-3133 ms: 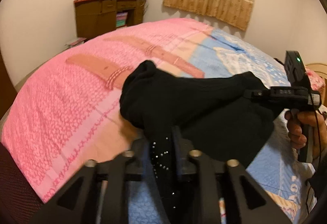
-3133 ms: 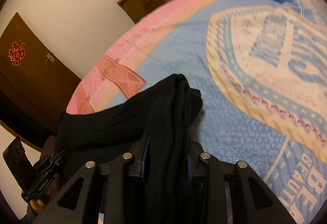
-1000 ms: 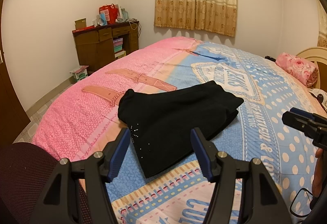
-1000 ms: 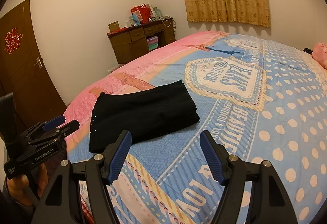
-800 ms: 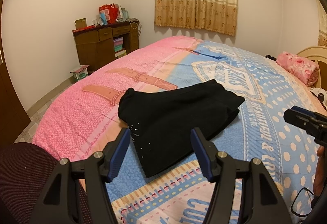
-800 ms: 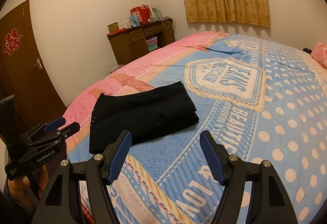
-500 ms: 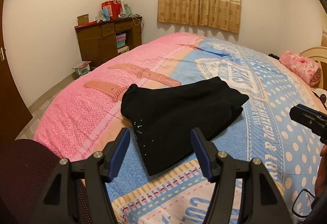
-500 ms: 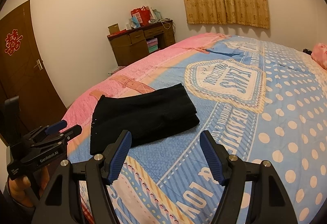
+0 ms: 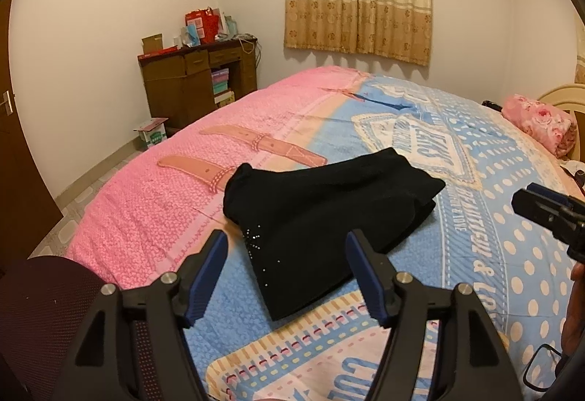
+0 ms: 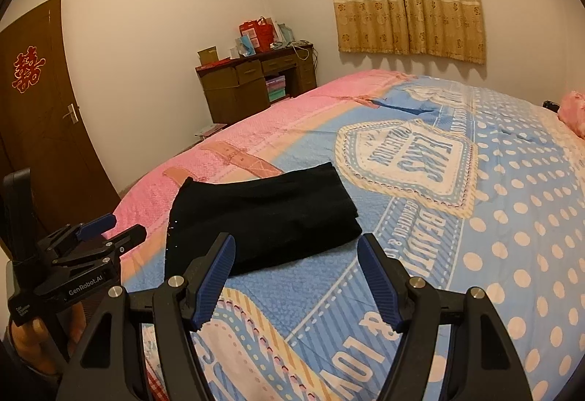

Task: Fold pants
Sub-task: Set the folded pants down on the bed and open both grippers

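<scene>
Pants point(image 9: 325, 218), black and folded into a flat pile, lie on the bed point(image 9: 475, 254) near its close edge, with lots of bare cover all around. The left gripper point(image 9: 287, 269) has just spread its jaws wider, nothing between them. The right gripper point(image 10: 296, 273) hangs with jaws apart, holding nothing.
</scene>
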Demonstrator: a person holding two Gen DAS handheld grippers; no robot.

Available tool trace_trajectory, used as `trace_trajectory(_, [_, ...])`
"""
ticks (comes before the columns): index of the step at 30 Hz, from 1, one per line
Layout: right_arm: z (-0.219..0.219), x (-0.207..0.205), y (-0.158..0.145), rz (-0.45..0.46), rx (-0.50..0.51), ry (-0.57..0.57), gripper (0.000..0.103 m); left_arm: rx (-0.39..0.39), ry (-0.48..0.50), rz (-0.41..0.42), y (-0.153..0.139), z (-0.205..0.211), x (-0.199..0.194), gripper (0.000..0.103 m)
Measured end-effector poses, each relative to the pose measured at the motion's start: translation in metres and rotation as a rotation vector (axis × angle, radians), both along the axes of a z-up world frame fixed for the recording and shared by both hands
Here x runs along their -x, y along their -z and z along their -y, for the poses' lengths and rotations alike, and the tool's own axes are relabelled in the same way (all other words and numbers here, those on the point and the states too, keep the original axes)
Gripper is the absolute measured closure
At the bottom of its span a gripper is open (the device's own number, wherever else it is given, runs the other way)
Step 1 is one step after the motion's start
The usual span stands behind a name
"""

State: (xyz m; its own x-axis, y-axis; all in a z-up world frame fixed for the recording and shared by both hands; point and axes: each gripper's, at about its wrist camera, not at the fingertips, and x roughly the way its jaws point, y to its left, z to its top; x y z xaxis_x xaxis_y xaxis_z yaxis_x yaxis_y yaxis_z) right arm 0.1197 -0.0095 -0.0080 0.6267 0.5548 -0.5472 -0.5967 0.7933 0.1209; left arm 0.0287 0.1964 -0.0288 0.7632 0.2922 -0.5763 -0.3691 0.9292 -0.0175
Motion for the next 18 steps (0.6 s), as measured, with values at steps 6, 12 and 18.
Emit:
trace_trajectory(6, [-0.0034, 0.0034, -0.0019, 0.021, 0.002, -0.004, 0.032, -0.002, 0.000, 0.004, -0.0019, 0.0001, 0.0010, 0.030])
trace_trajectory(12, [-0.0033, 0.0031, -0.0016, 0.022, -0.001, -0.004, 0.032, -0.046, -0.012, 0.024, -0.0047, 0.0044, 0.0043, 0.023])
trace_trajectory(18, [-0.0028, 0.0046, -0.0019, 0.026, -0.003, -0.003, 0.032, -0.059, -0.009, 0.036, -0.0074, 0.0068, 0.0061, 0.023])
